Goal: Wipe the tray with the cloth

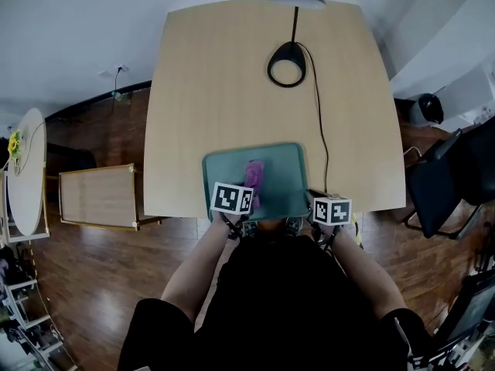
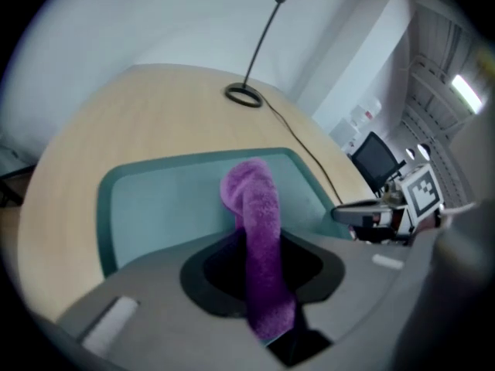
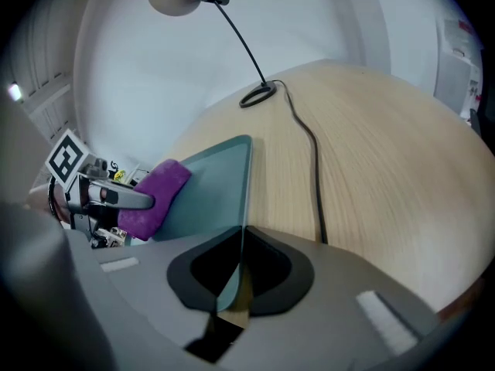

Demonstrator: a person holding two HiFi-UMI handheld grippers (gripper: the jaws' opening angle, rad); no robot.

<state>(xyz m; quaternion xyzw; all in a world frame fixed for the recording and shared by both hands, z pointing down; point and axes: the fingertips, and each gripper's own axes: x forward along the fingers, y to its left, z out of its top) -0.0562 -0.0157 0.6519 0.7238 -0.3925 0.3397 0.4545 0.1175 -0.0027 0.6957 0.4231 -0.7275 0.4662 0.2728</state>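
While the person leans over the near edge of the pale wood table (image 1: 232, 76), the head view gives the layout. A teal tray (image 1: 220, 161) lies flat at that near edge, right in front of the body. A purple cloth (image 1: 254, 173) sits on the tray's middle. The left gripper (image 1: 249, 199) reaches in from the tray's near side to the cloth. The right gripper (image 1: 313, 202) is at the tray's right rim. A black lamp (image 1: 288, 64) stands at the far side of the table, and its cord (image 1: 321, 130) runs back toward the near edge, to the right of the tray. A dark chair (image 1: 445, 184) stands off the table's right side.

Left gripper view: the left gripper (image 2: 267, 284) is clenched on the cloth (image 2: 259, 215). The cloth runs as 1 thick roll out from between the 2 jaws and onto the tray (image 2: 155, 199), its bunched end lying on the tray floor near the middle. The right gripper (image 2: 348, 213) shows at the tray's right edge.

Right gripper view: the right gripper (image 3: 236, 273) is pinched on the tray (image 3: 216, 184), with the thin right rim running straight in between the 2 pads. Beyond, the cloth (image 3: 158, 192) lies on the tray's left part, in the grasp of the left gripper (image 3: 131, 199). The cord (image 3: 313, 153) crosses the bare table (image 3: 387, 153) just beside the tray.
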